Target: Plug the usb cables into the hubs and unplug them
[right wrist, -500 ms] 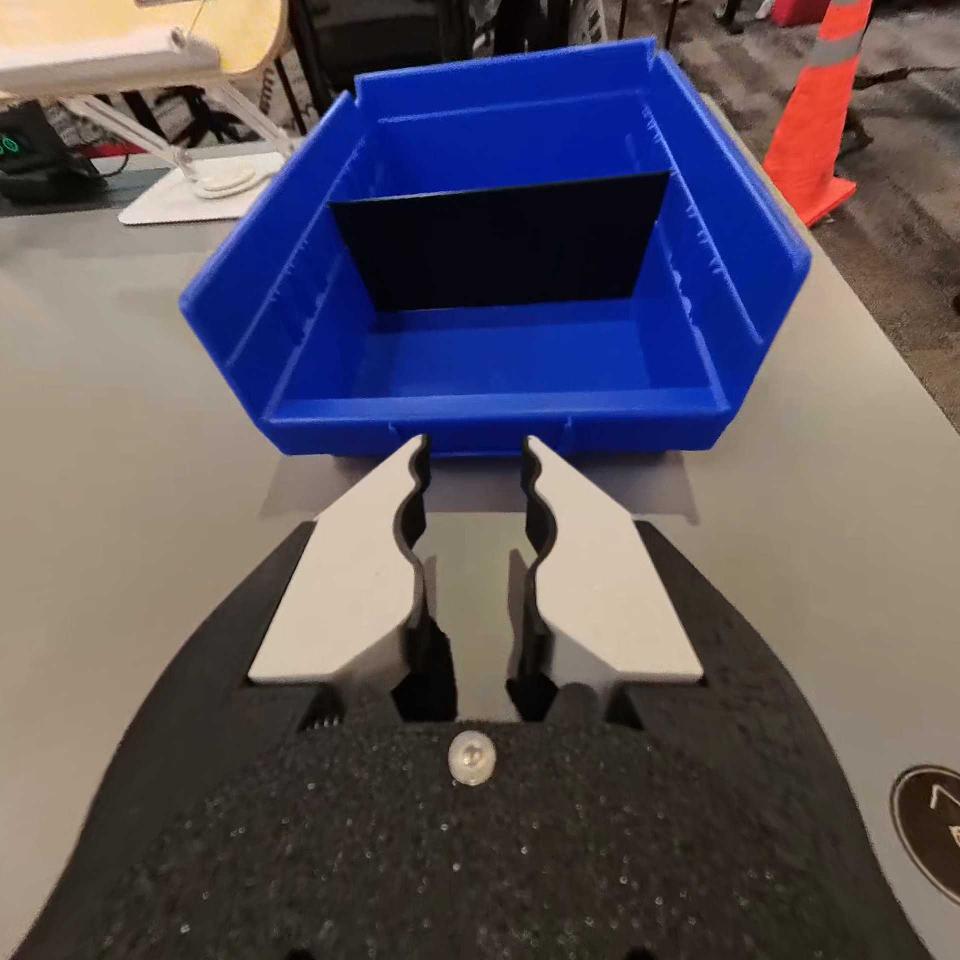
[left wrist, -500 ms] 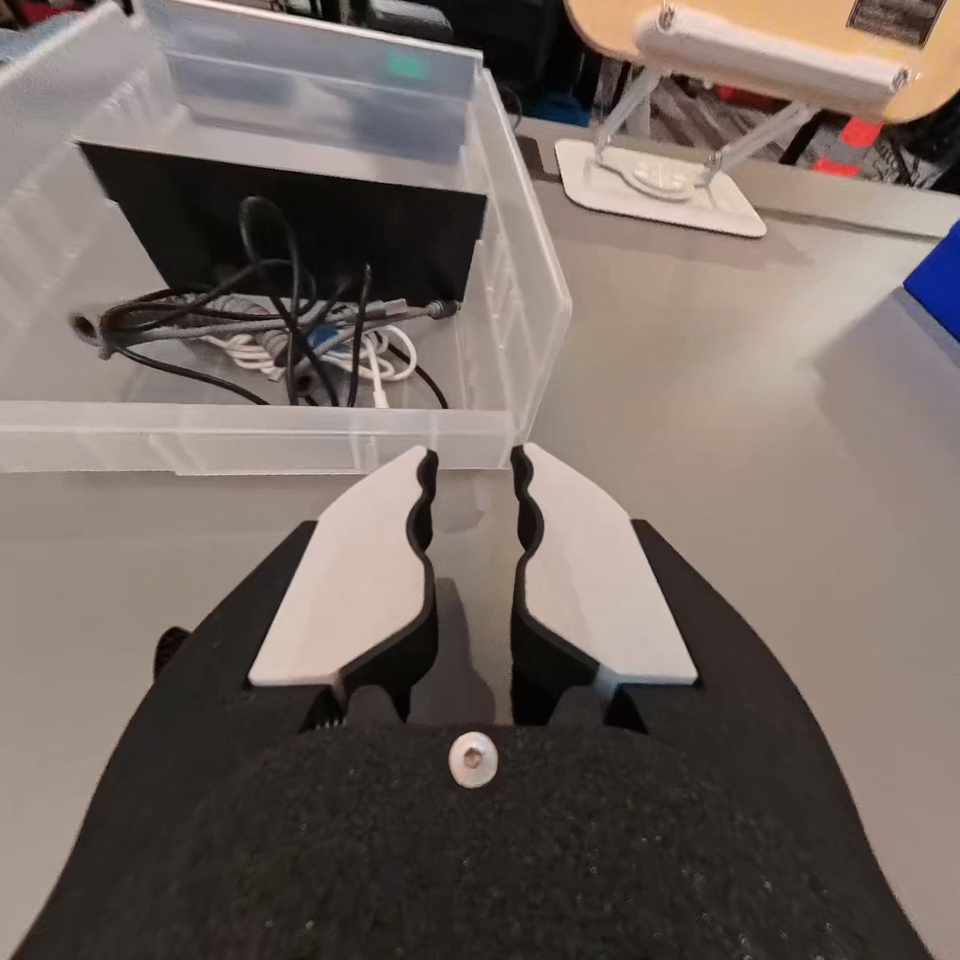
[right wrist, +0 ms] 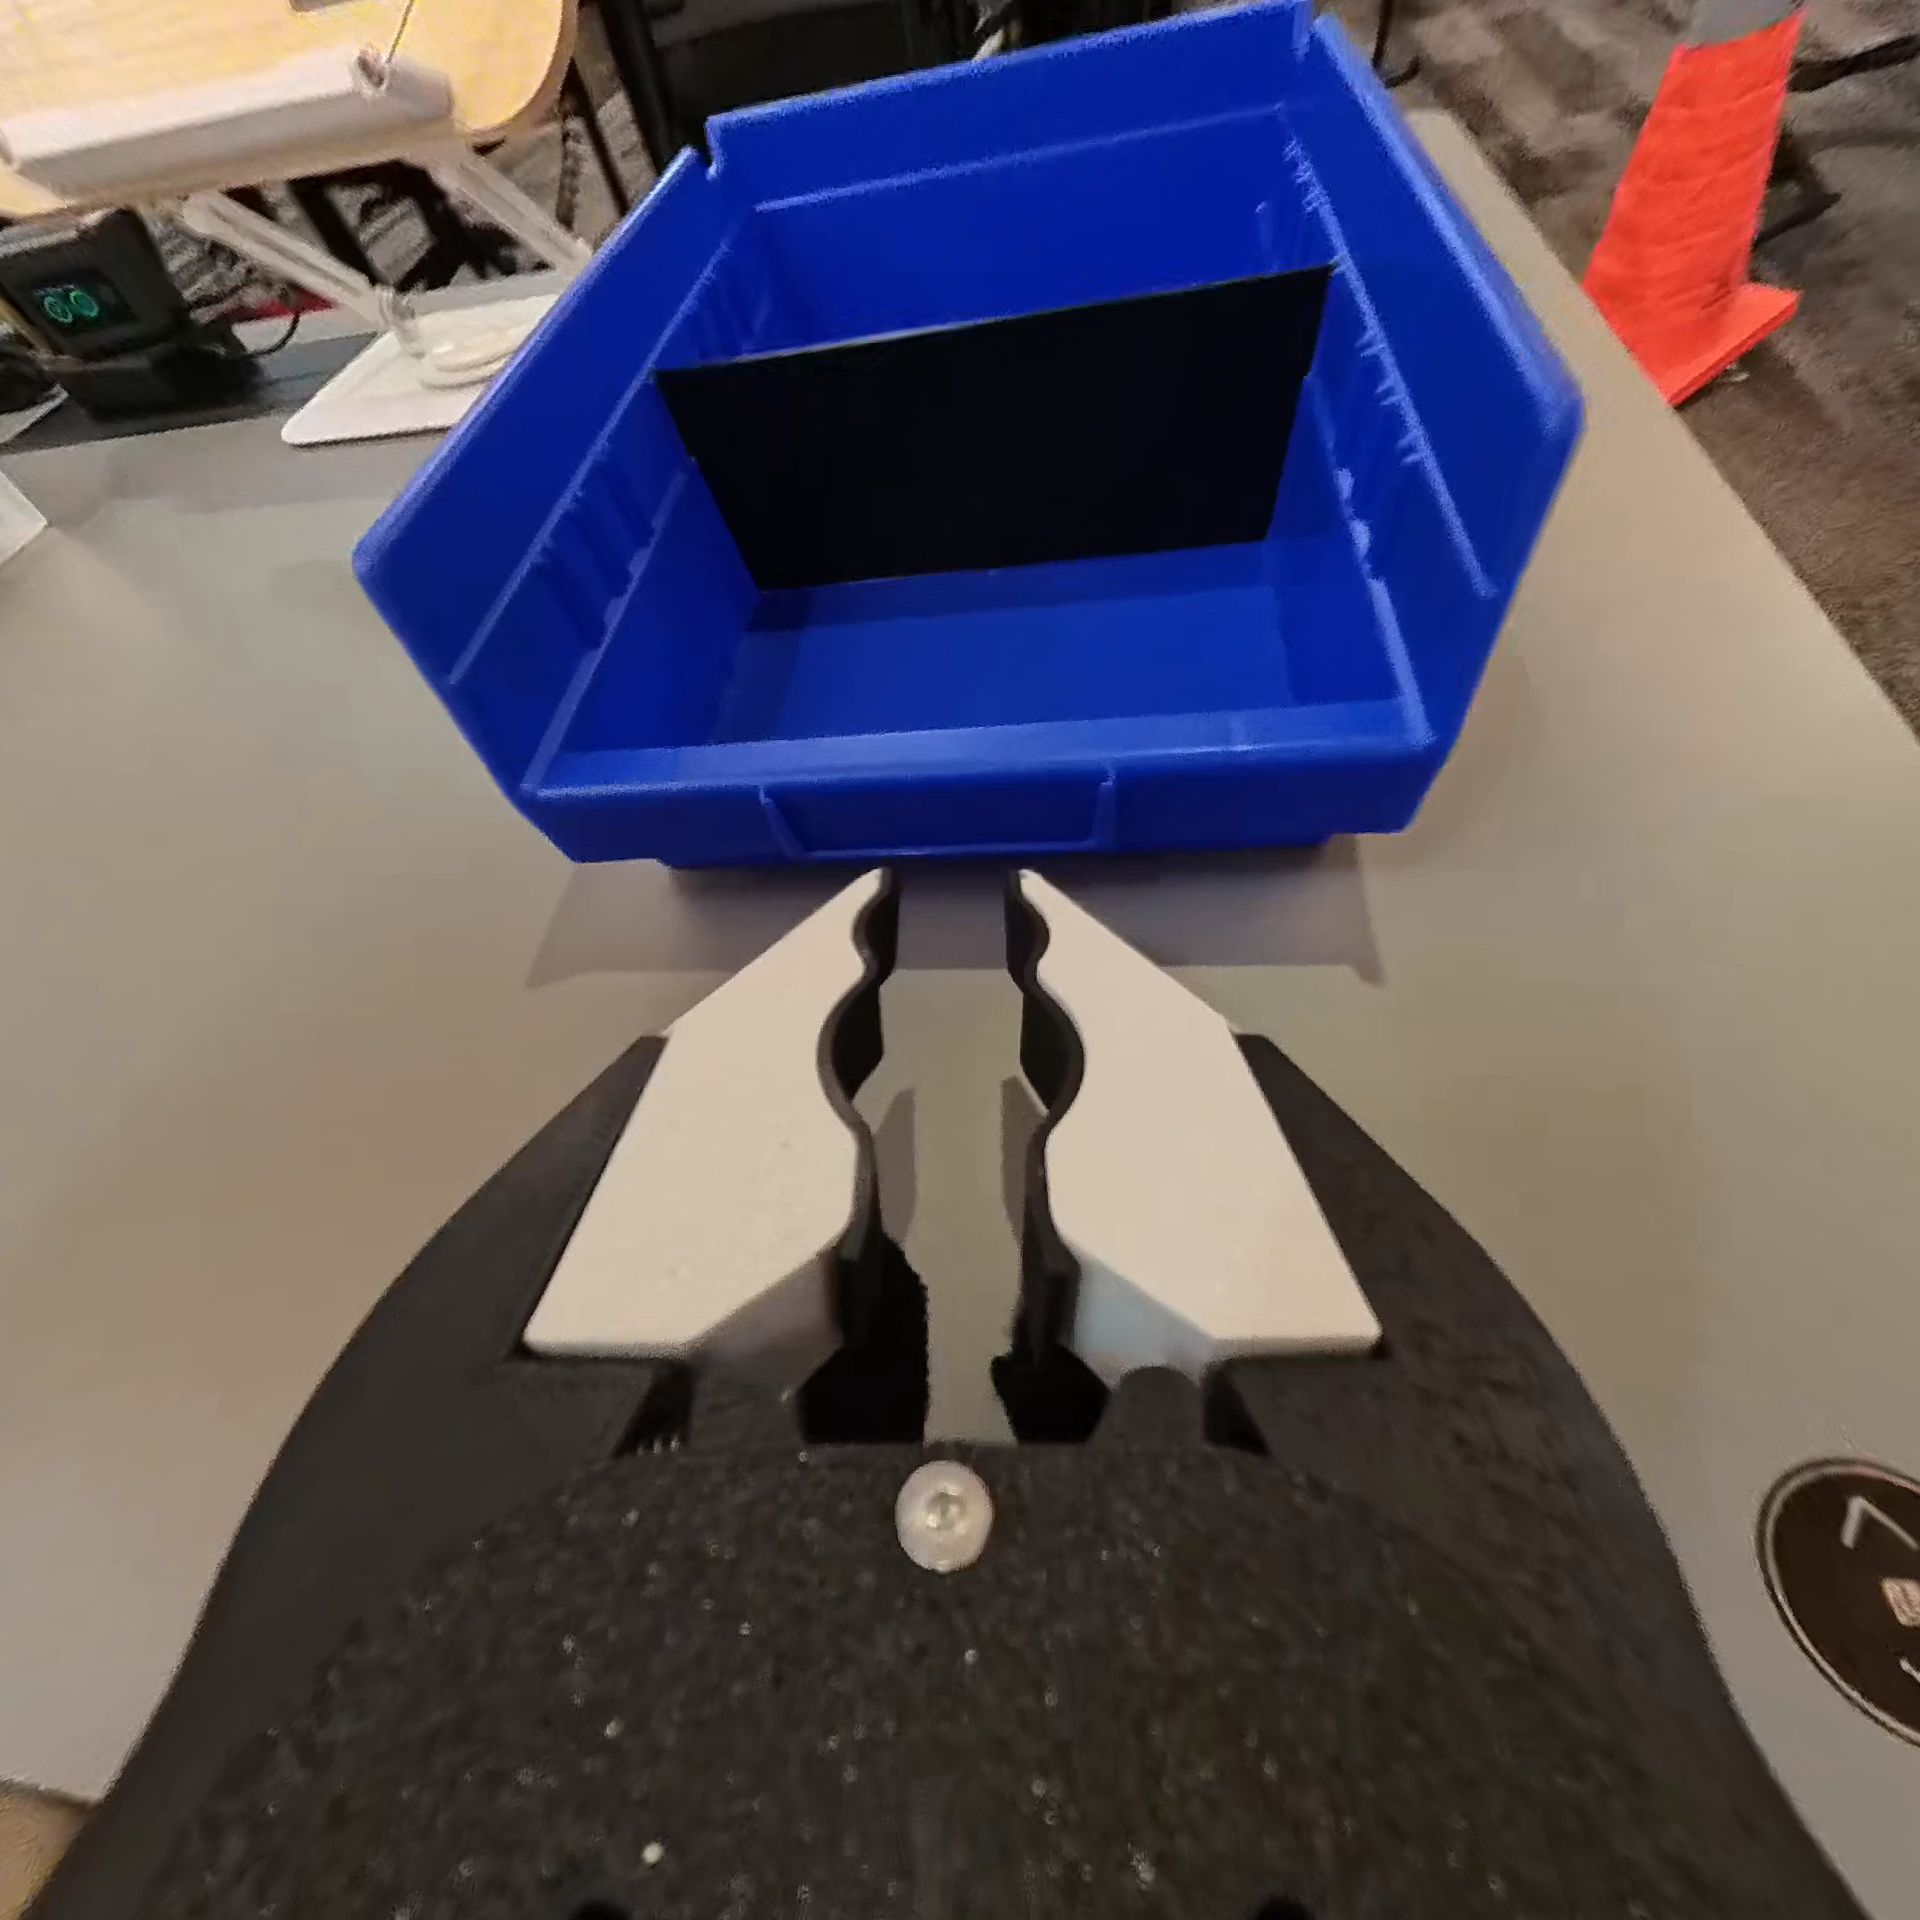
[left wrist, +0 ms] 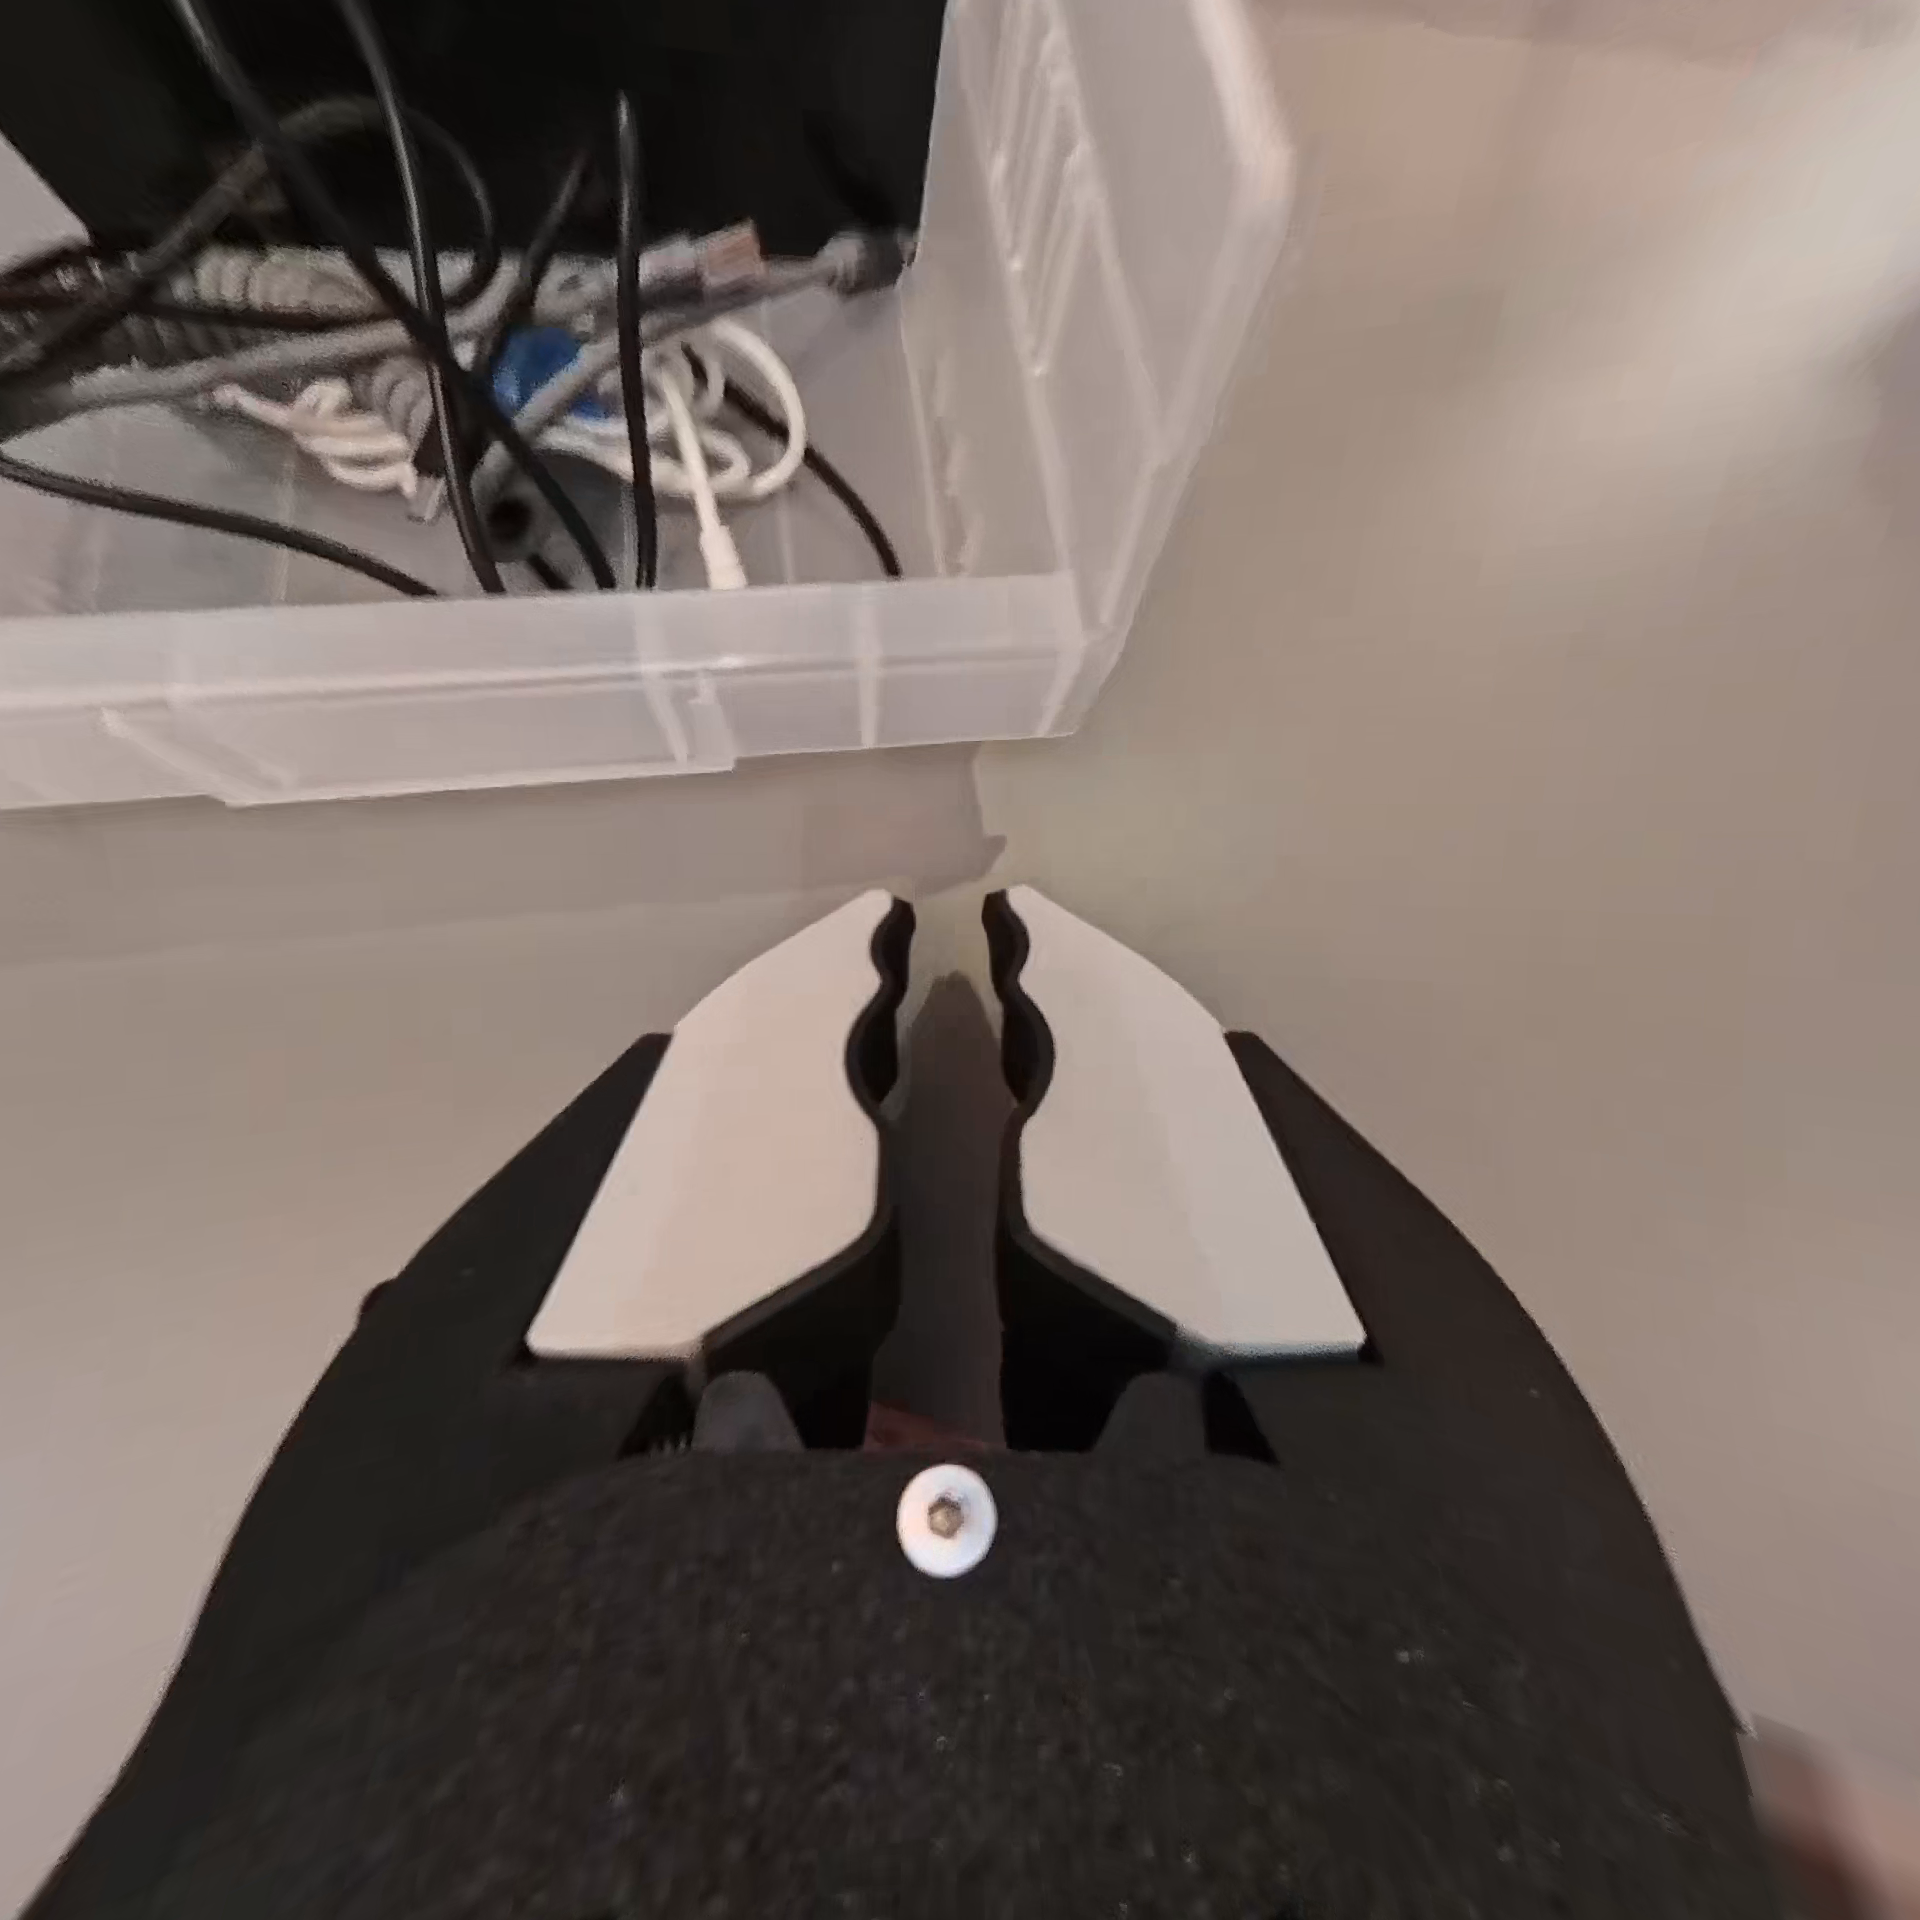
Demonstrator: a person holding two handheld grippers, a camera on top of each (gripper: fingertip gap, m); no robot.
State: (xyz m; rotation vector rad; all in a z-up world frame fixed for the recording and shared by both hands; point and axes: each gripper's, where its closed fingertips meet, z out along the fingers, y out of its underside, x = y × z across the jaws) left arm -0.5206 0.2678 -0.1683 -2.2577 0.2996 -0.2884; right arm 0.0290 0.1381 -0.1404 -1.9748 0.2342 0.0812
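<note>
While the left gripper [left wrist: 948, 906] hangs low over the grey tabletop [left wrist: 1507, 935] with its white fingers a narrow gap apart and nothing between them, its tips sit just short of the near right corner of the clear plastic storage bin [left wrist: 520, 675]. Inside that bin lies the tangle of black, grey and white usb cables [left wrist: 499, 405], heaped in front of a black divider panel [left wrist: 727, 114]; I cannot pick out a hub among them, since that part is blurred. To do this reach well, I would lift the gripper over the front wall, spread the fingers wider, and go for a single plug end, such as the white connector [left wrist: 722, 556] near the front, rather than a loop that drags the whole knot. Further right, the right gripper [right wrist: 948, 883] is likewise empty and narrowly parted, just before the front lip of the blue plastic bin [right wrist: 977, 769], which holds only a dark divider [right wrist: 987, 436]. At the far right on the table is a round black sticker [right wrist: 1860, 1579] with pale marks; an orange traffic cone [right wrist: 1704, 208] stands beyond.
</note>
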